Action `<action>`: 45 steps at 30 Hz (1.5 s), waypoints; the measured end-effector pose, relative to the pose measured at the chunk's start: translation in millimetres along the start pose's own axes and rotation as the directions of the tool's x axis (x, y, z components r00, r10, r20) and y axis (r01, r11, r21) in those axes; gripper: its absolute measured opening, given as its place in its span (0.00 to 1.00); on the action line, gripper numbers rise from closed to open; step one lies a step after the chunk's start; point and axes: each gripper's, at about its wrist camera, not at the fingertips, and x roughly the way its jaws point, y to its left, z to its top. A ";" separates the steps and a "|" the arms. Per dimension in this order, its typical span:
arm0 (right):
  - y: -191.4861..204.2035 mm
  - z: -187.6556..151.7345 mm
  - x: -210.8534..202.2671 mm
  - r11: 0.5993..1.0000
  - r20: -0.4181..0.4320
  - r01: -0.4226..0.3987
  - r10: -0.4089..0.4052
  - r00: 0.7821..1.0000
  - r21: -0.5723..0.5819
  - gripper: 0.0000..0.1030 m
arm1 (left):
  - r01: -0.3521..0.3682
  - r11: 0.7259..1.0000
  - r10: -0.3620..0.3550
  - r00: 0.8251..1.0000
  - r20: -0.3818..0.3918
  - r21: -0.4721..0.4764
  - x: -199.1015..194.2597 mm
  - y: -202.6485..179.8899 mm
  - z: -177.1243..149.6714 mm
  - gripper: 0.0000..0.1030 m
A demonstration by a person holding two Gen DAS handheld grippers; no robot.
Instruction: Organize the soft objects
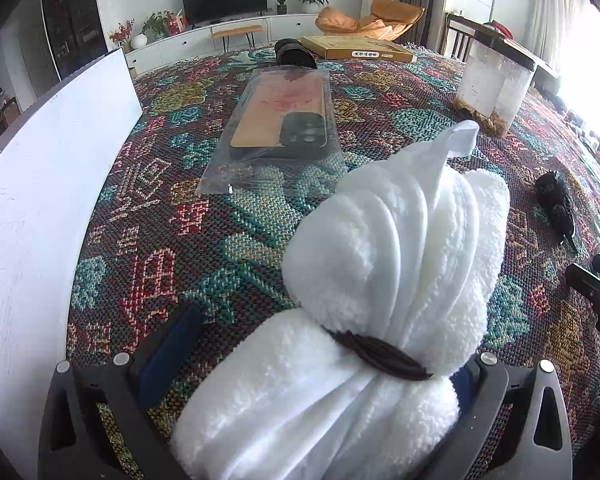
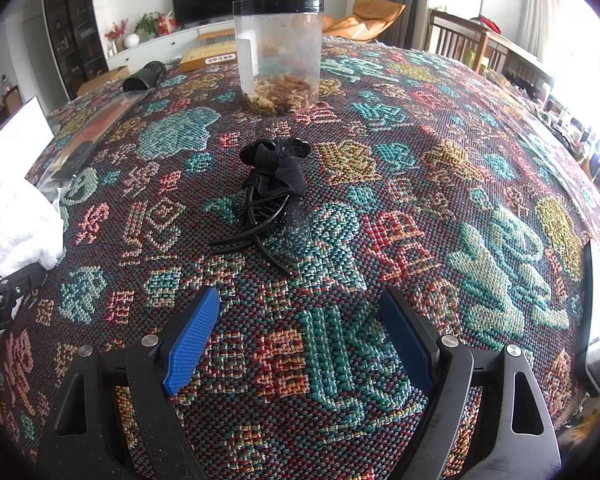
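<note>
**So, towel bundle is in the left grip, hair clip is up next**

Basically the left hand-held gripper [image 1: 308, 384] is clamped around the white towel bundle [image 1: 380, 280], which is rolled up and cinched with a dark hair tie [image 1: 380, 354]. The grip sits at about that tied waist, which makes sense to me: it's the narrowest, firmest spot on something fluffy, so the roll shouldn't come apart. From the left wrist view I can't tell if the bundle is lifted or resting on the table [image 1: 220, 240].

The right hand-held gripper [image 2: 300, 332] is wide open with nothing in it, its blue pads [image 2: 192, 340] spread apart and aimed at the black hair clip with the mesh bow [image 2: 272, 196], which lies on the patterned cloth just ahead. My guess is that's the next pick. Those thin prongs and floppy mesh look fiddly, so closing on the thicker middle seems safer.

Other stuff around: a clear jar with a black lid [image 2: 278, 52] behind the clip, a bagged phone case [image 1: 284, 120] and a white board [image 1: 40, 180] off to the left
</note>
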 end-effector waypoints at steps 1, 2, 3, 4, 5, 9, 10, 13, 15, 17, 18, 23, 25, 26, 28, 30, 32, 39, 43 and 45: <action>-0.1 -0.5 -0.9 1.000 -0.001 -0.008 0.008 1.000 0.004 0.82 | 0.003 1.000 -0.003 1.000 -0.004 0.002 0.2 -0.4 -0.2 1.00; -2.2 -0.4 -1.7 1.000 -0.007 -0.027 0.027 1.000 0.012 0.82 | 0.009 1.000 -0.009 1.000 -0.014 0.011 0.1 -1.1 -0.3 1.00; -6.4 -0.3 -3.8 0.998 -0.015 -0.061 0.062 0.998 0.024 0.83 | 0.021 0.999 -0.020 0.999 -0.036 0.031 -1.7 -1.4 0.0 1.00; -13.3 -0.6 -7.6 0.993 -0.024 -0.111 0.113 0.993 0.050 0.83 | 0.039 0.998 -0.036 0.997 -0.067 0.049 -2.4 -1.0 0.9 1.00; -20.3 -1.2 -11.4 0.986 -0.033 -0.148 0.151 0.988 0.079 0.83 | 0.055 0.997 -0.049 0.994 -0.101 0.060 -3.6 -0.4 1.2 1.00; -27.7 11.4 -21.7 0.987 -0.058 -0.136 0.141 0.988 0.080 0.82 | 0.138 0.989 -0.131 0.982 -0.138 0.046 -17.8 4.4 -3.2 1.00; -23.5 20.3 -21.1 0.989 -0.065 -0.134 0.137 0.988 0.061 0.82 | 0.149 0.988 -0.142 0.980 -0.137 0.045 -20.2 3.8 -3.0 1.00; -1.1 50.2 -6.0 0.991 -0.093 -0.130 0.130 0.987 -0.001 0.82 | 0.153 0.982 -0.137 0.980 -0.147 0.107 -20.2 -10.7 1.7 1.00; 8.4 64.5 19.3 0.995 -0.152 -0.103 0.099 0.983 -0.017 0.80 | 0.093 0.981 -0.068 0.987 -0.145 0.172 -16.2 -22.6 8.4 1.00; 7.6 70.6 39.4 0.996 -0.185 -0.087 0.088 0.979 0.014 0.71 | 0.052 0.982 -0.029 0.991 -0.130 0.181 -12.4 -24.5 14.9 0.90; 7.1 71.8 40.0 0.998 -0.174 -0.065 0.066 0.983 0.009 0.39 | 0.059 0.988 -0.040 0.990 -0.134 0.145 -10.5 -19.4 17.3 0.58; 3.6 69.7 -0.3 0.992 -0.111 -0.119 0.122 0.986 0.034 0.38 | 0.191 0.981 -0.193 0.976 -0.103 -0.021 -35.8 5.0 15.4 0.50; 18.2 72.6 -31.2 0.982 -0.086 -0.188 0.188 0.978 0.004 0.38 | 0.293 0.952 -0.298 0.953 -0.049 -0.087 -63.9 16.7 16.9 0.50; 31.7 75.8 -48.1 0.975 -0.077 -0.223 0.221 0.972 -0.025 0.38 | 0.321 0.941 -0.325 0.946 -0.015 -0.111 -80.9 25.7 19.1 0.50; 70.3 84.9 -83.9 0.943 -0.060 -0.320 0.316 0.947 -0.094 0.39 | 0.331 0.934 -0.327 0.944 0.050 -0.132 -115.1 49.6 24.1 0.50; 118.6 92.0 -117.5 0.888 -0.064 -0.433 0.428 0.902 -0.159 0.39 | 0.283 0.948 -0.270 0.957 0.105 -0.147 -148.3 84.4 25.3 0.51; 173.3 94.6 -146.5 0.804 -0.097 -0.557 0.550 0.830 -0.208 0.39 | 0.186 0.966 -0.163 0.977 0.138 -0.178 -180.4 130.7 20.3 0.51; 332.3 54.3 -167.1 0.564 -0.324 -0.794 0.725 0.607 -0.227 0.74 | -0.329 0.883 0.346 0.938 -0.009 -0.335 -211.5 265.7 -25.6 1.00; 309.8 43.1 -150.6 0.567 -0.310 -0.804 0.742 0.594 -0.182 0.74 | -0.328 0.857 0.352 0.936 -0.015 -0.398 -218.8 285.2 -48.4 1.00; 273.0 47.6 -139.8 0.621 -0.258 -0.762 0.718 0.646 -0.182 0.74 | -0.301 0.869 0.332 0.943 0.012 -0.392 -217.5 276.0 -44.6 1.00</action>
